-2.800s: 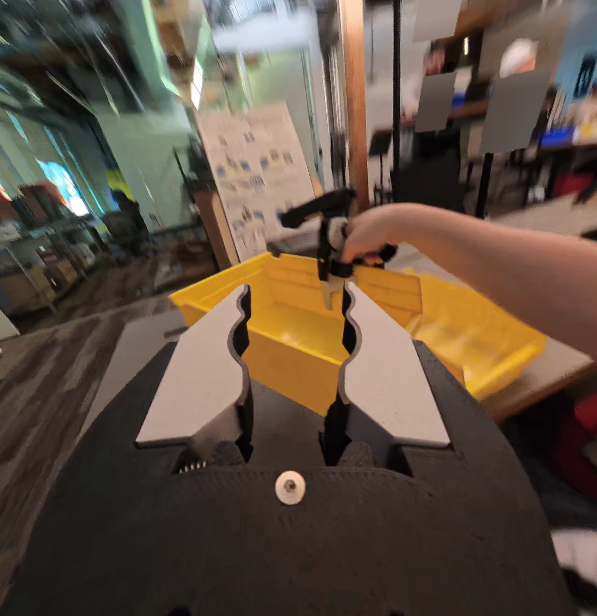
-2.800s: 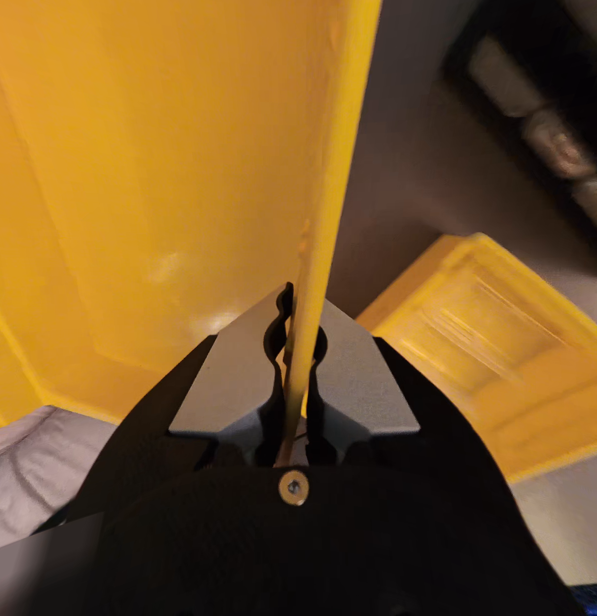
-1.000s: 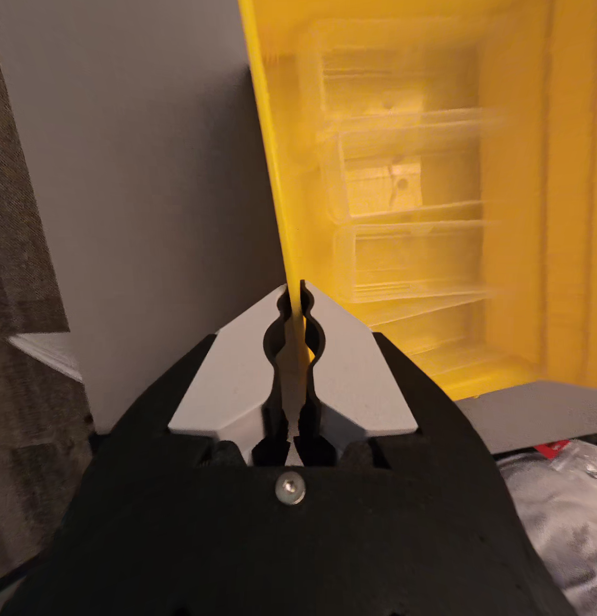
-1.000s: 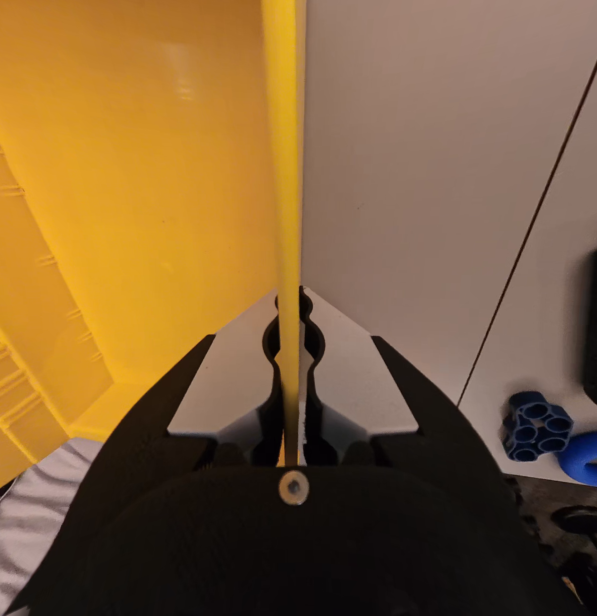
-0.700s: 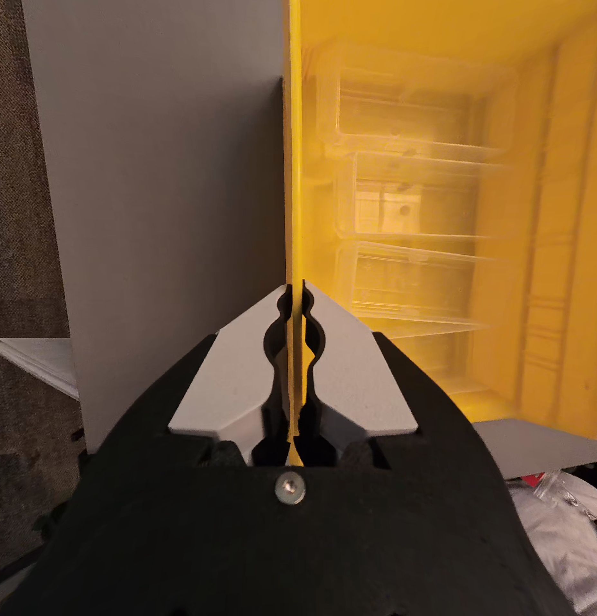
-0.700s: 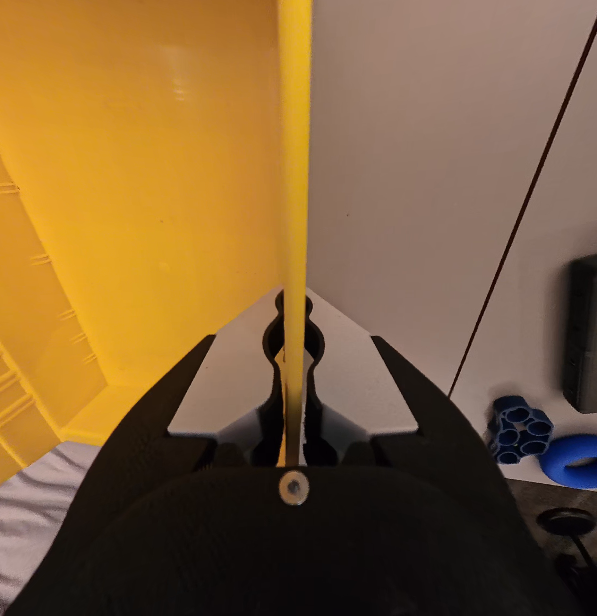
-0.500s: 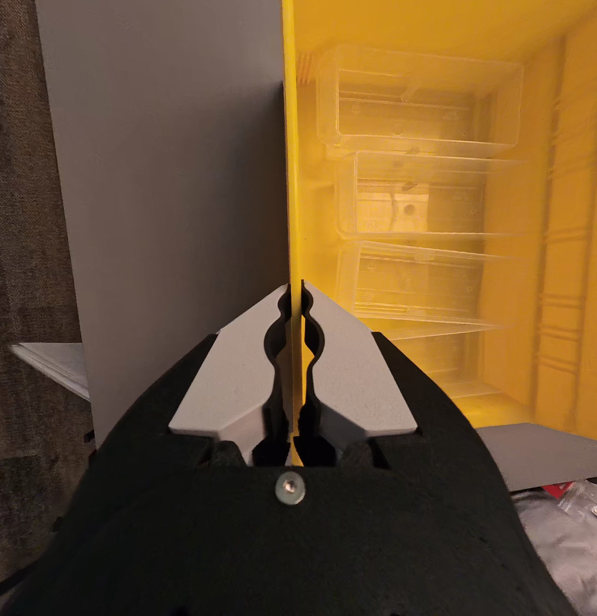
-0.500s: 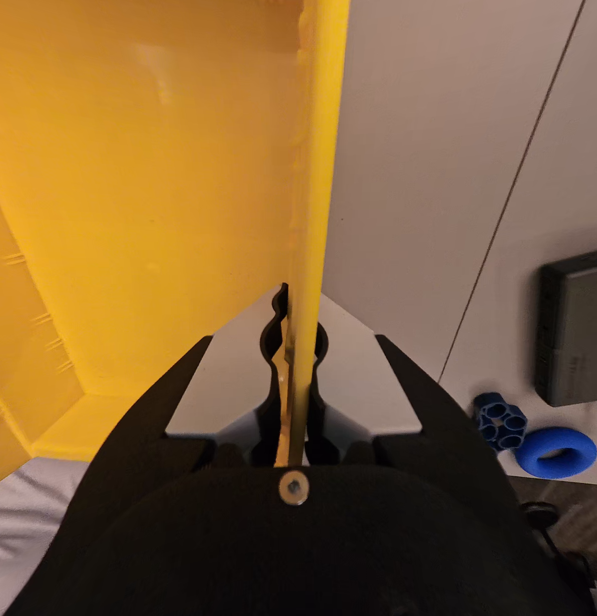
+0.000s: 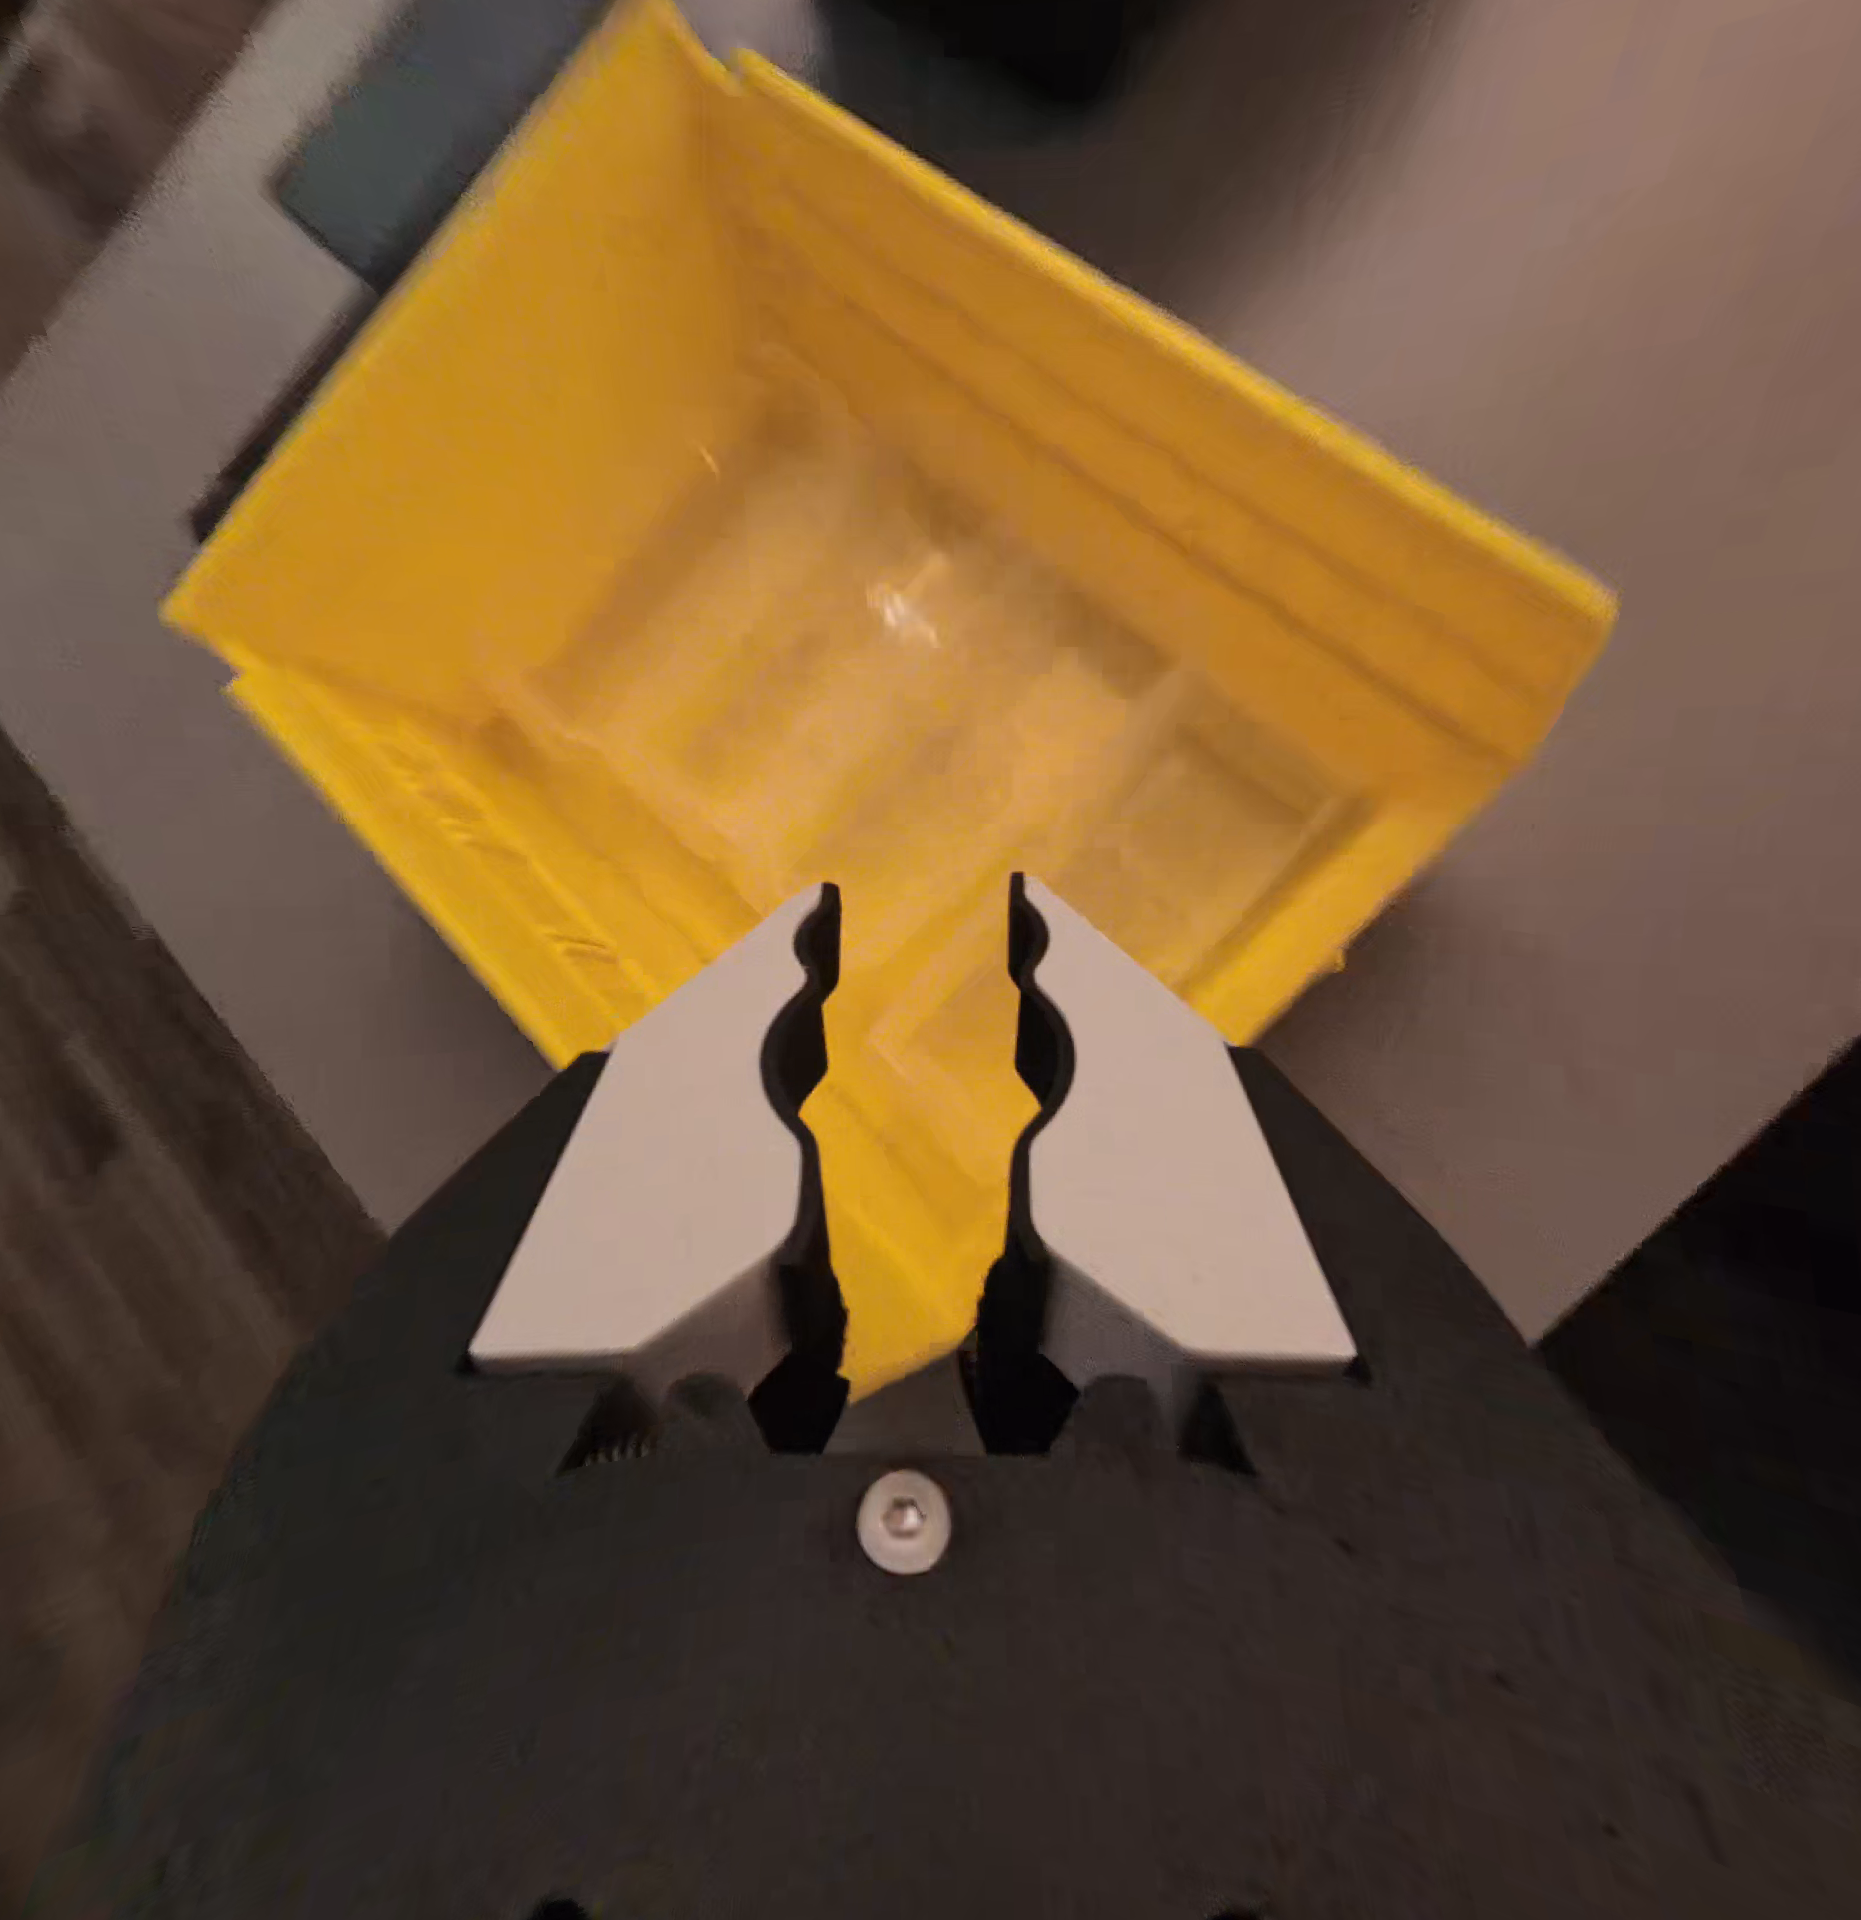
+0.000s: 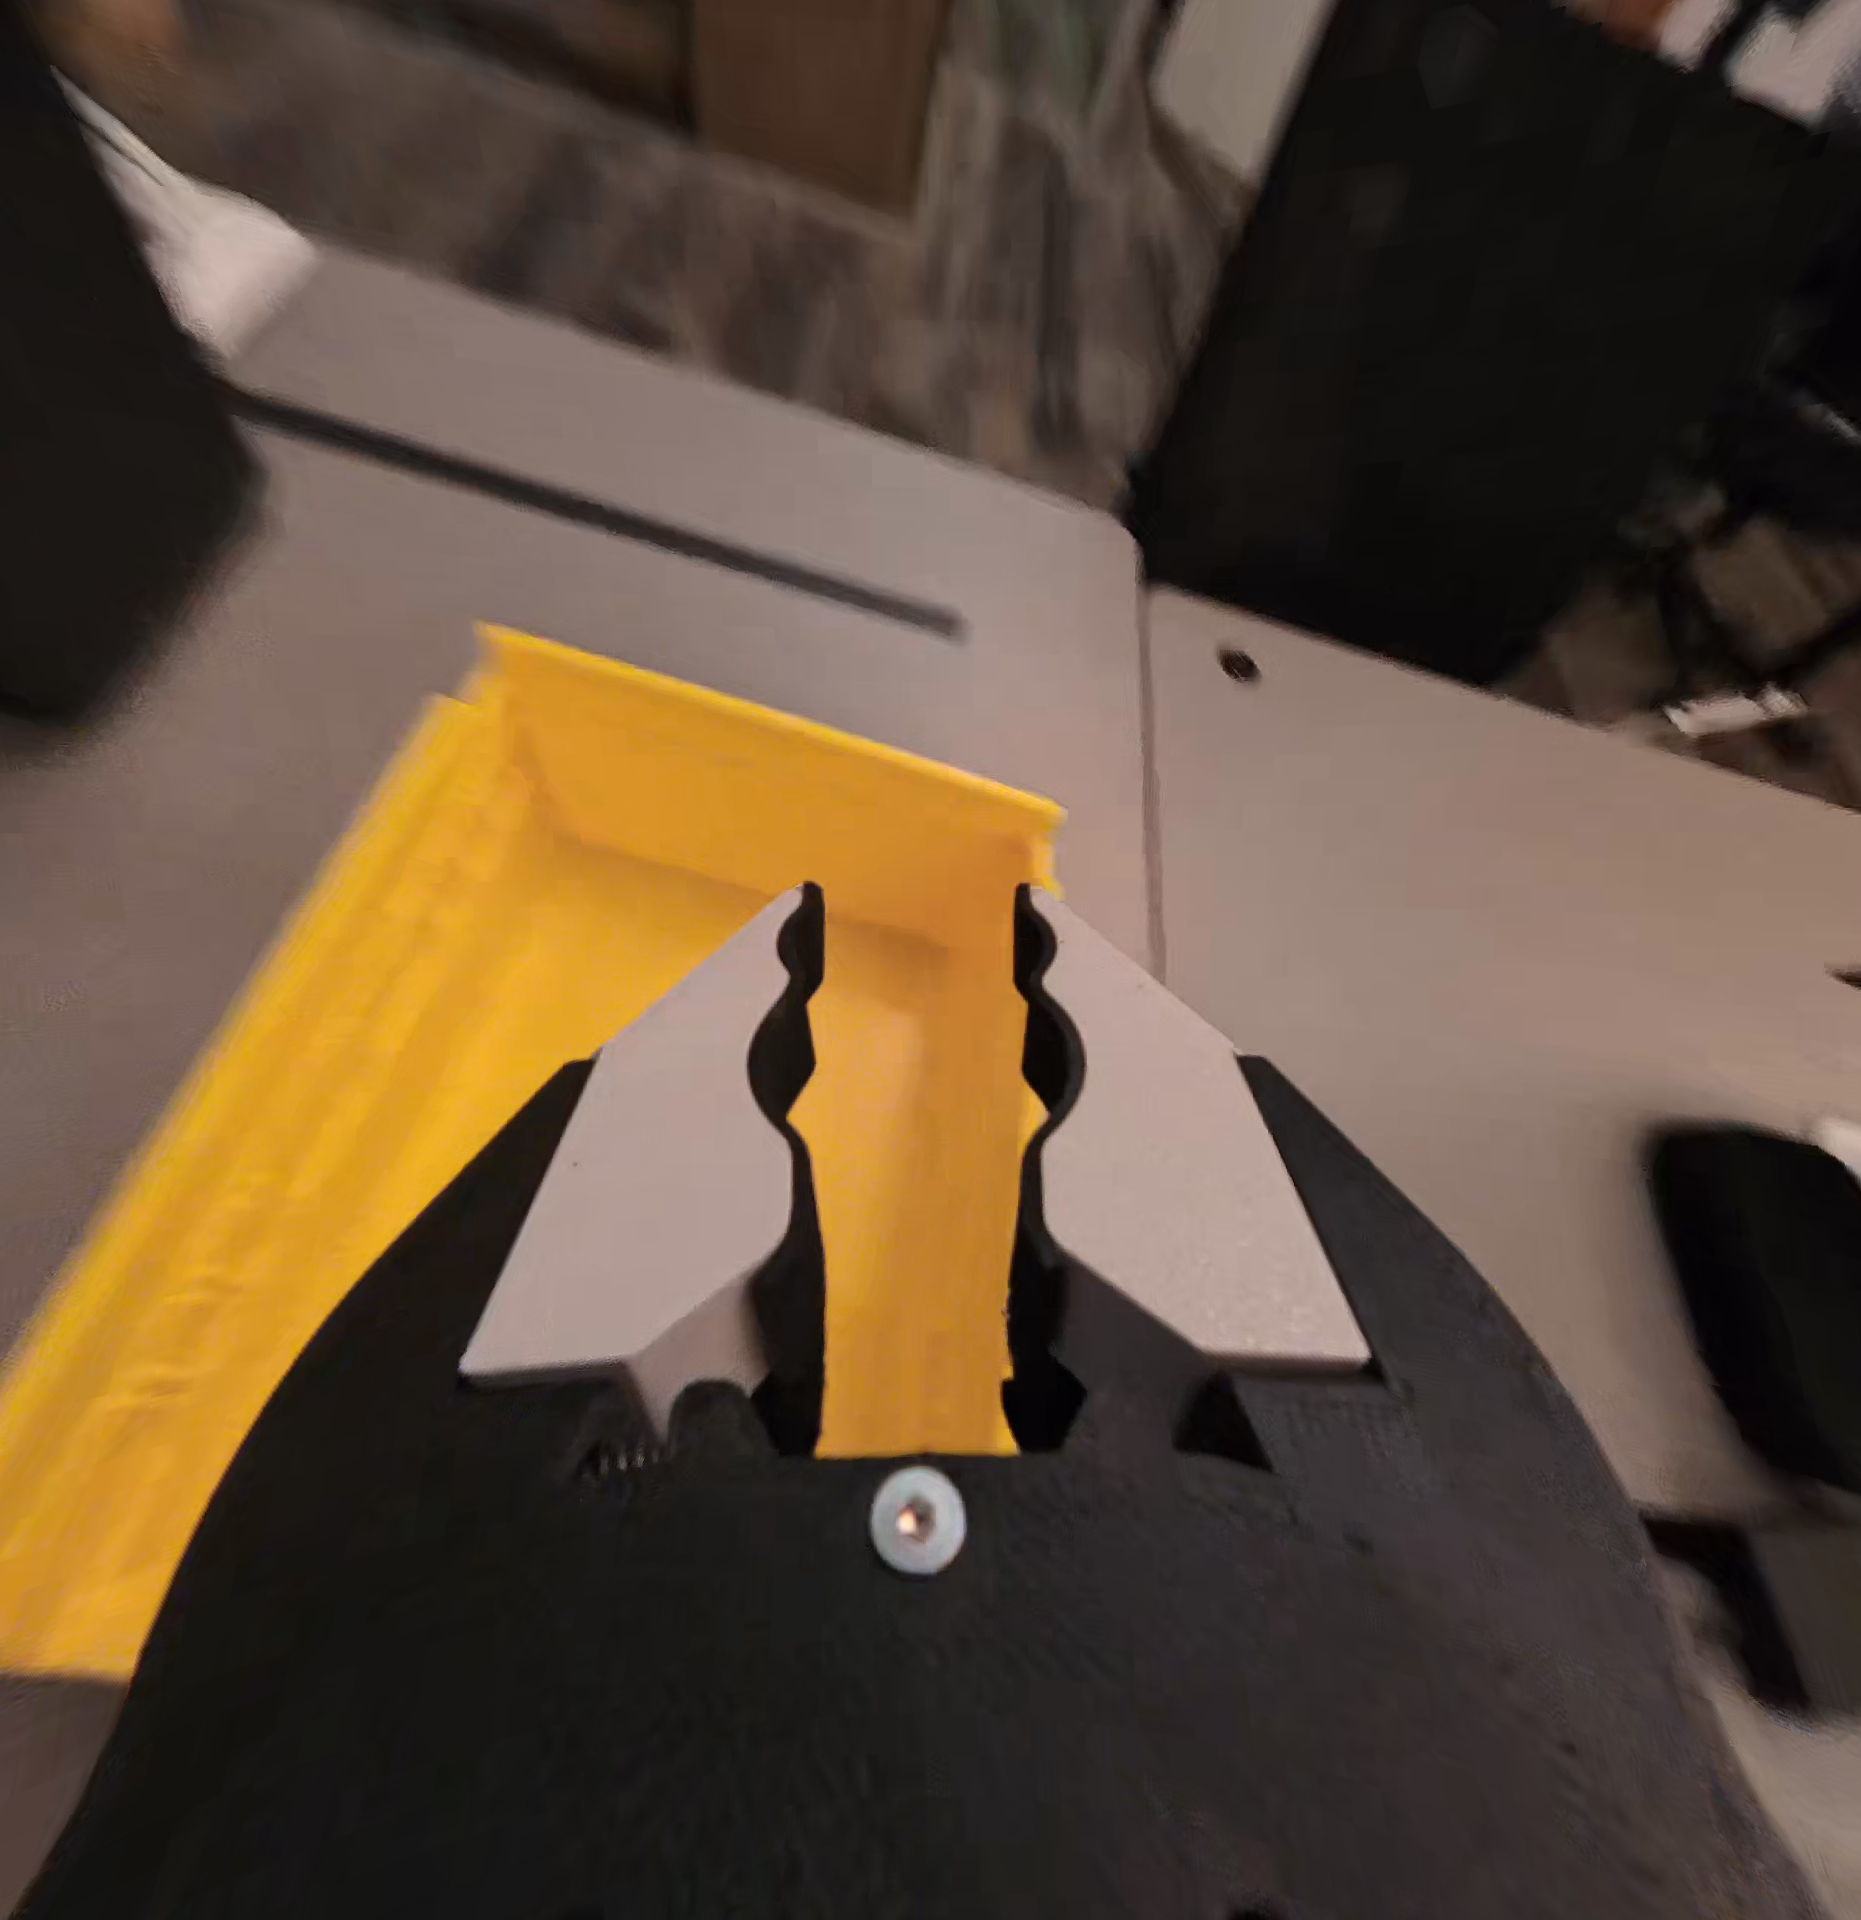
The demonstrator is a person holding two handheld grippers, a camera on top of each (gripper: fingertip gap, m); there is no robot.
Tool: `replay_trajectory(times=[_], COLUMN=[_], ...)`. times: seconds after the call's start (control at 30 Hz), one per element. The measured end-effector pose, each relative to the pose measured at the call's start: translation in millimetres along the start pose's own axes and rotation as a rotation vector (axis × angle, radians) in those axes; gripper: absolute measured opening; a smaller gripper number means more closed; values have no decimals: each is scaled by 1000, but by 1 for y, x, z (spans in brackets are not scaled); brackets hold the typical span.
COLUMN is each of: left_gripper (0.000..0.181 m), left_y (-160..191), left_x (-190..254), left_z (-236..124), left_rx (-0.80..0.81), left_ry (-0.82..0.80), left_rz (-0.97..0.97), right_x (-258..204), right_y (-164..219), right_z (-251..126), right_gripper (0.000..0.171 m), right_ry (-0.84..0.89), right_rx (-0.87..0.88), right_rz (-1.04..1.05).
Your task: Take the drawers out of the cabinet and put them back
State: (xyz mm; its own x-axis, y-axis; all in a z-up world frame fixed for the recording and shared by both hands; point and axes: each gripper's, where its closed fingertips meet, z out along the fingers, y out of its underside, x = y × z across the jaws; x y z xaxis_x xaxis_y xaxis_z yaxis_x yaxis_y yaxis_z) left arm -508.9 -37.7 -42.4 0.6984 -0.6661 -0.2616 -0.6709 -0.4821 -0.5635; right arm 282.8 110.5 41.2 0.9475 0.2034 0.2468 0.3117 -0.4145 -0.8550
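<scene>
The yellow cabinet [image 9: 552, 499] lies on its back on the grey tabletop [image 10: 697, 457], its mouth facing up. In the left wrist view clear drawers [image 9: 884, 707] show faintly deep inside it, too blurred to count. The left gripper [image 9: 924, 904] hangs above one corner of the cabinet, jaws parted and holding nothing; the right gripper [image 10: 918, 904] is likewise apart and empty over the cabinet's far end. Judging by this, the drawers seem to sit inside, so the task is either near its end or not yet begun; I cannot tell which. No readable writing or brand shows.
</scene>
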Motion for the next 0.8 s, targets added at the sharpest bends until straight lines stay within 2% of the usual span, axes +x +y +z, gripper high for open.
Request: replay_trajectory(times=[0.03,0.2,0.37,0.53,0.63,0.8], left_gripper=[26,30,38,35,24,7], left_y=[6,42,61,76,90,83], left_x=[5,4,-11,-8,-5,-11], left_z=[5,26,43,56,65,58], left_rx=[-52,-362,-521,-606,-681,-681], left_ry=[7,85,77,106,130,93], left_rz=[69,190,274,274,283,353], right_x=[-19,-97,-140,-140,-132,-127], right_y=[-11,-42,-43,-27,-11,11], right_z=[-13,-81,-136,-157,-157,-155], right_gripper=[35,35,35,34,34,34], right_ry=[-56,-216,-298,-311,-307,-335], right_rx=[67,333,418,417,385,369], right_rz=[15,32,11,58,108,190])
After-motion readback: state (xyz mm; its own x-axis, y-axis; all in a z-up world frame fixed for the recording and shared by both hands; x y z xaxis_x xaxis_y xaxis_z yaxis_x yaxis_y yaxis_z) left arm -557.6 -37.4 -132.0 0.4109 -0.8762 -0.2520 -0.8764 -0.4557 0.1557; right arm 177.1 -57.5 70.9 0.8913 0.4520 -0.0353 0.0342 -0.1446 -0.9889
